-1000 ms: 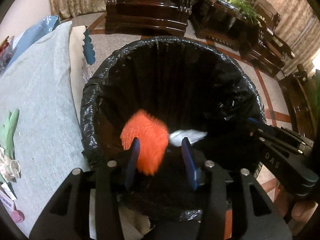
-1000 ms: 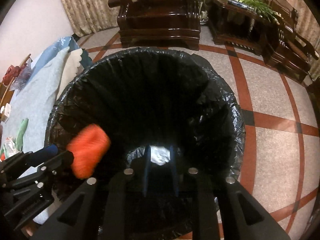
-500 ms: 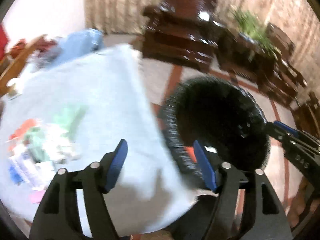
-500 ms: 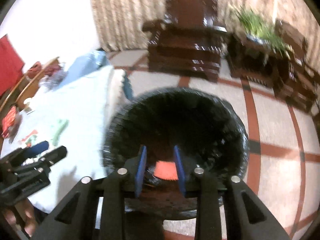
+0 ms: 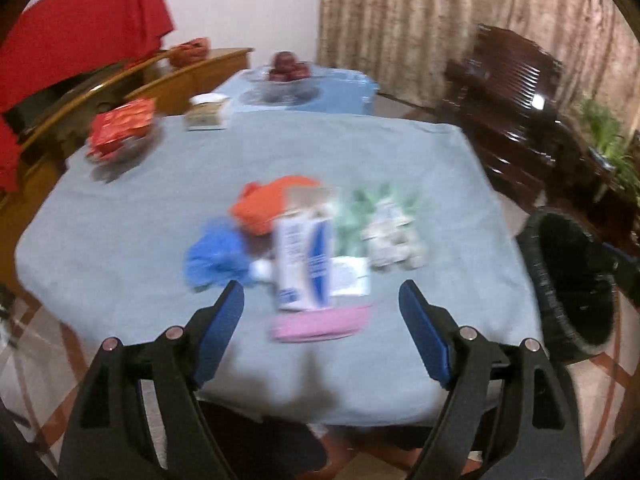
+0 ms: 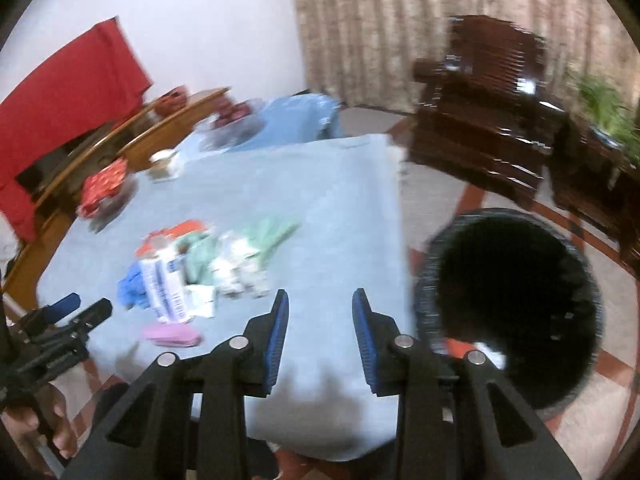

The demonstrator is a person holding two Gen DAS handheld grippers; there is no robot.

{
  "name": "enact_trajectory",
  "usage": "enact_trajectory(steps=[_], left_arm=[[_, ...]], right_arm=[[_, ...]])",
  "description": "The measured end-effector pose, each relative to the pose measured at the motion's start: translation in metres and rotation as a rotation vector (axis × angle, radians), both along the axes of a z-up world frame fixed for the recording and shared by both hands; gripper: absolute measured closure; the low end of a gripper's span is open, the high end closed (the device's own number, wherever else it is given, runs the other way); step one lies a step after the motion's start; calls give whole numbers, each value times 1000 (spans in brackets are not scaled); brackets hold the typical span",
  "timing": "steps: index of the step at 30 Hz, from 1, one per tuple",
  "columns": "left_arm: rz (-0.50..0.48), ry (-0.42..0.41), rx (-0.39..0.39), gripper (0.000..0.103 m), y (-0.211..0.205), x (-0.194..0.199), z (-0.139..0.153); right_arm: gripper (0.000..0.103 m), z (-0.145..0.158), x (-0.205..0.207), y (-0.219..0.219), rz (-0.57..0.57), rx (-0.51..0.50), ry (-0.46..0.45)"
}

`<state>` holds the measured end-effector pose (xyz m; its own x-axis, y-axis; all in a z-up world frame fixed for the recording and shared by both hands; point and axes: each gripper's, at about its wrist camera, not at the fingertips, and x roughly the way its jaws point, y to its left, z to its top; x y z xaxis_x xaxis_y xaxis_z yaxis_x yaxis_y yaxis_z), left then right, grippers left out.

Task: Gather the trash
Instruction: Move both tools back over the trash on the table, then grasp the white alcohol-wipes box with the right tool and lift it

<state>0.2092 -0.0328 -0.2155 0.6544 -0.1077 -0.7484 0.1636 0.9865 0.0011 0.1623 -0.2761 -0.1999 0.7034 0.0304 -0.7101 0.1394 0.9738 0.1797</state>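
A pile of trash lies mid-table on the blue-grey cloth (image 5: pixel 380 152): a white and blue carton (image 5: pixel 306 256), an orange scrap (image 5: pixel 272 204), a blue crumpled piece (image 5: pixel 216 256), a pink flat piece (image 5: pixel 320 326), green wrappers (image 5: pixel 360 216) and white crumpled paper (image 5: pixel 394 244). My left gripper (image 5: pixel 320 296) hovers over the table's near edge, facing the pile, its jaws opening with nothing between them. My right gripper (image 6: pixel 320 300) is partly open and empty, between the pile and the black-bagged bin (image 6: pixel 424 280). An orange scrap (image 6: pixel 456 346) and a white scrap (image 6: pixel 490 354) lie inside the bin.
At the table's far side stand a plate of red packets (image 5: pixel 120 128), a small white tub (image 5: pixel 206 114) and a glass bowl of dark fruit (image 5: pixel 286 72). A dark wooden armchair (image 5: pixel 512 80) and a plant (image 6: pixel 608 104) stand behind the bin. A wooden sideboard (image 5: pixel 192 68) runs along the left.
Both grippers have risen out of the bin and swung left to face the table. The orange scrap and the white scrap were let go into the bin. Both jaws now stand wider.
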Motion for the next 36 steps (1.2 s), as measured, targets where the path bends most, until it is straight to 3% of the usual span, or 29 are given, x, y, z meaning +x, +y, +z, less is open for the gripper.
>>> enact_trajectory(steps=[4, 11, 36], left_arm=[[46, -23, -16, 25, 37, -6, -10], [51, -58, -39, 25, 55, -6, -18], [100, -166, -35, 25, 106, 37, -30]], right_arm=[[70, -11, 15, 43, 69, -7, 2], [70, -25, 40, 91, 123, 6, -17], [70, -45, 120, 160, 184, 12, -26]])
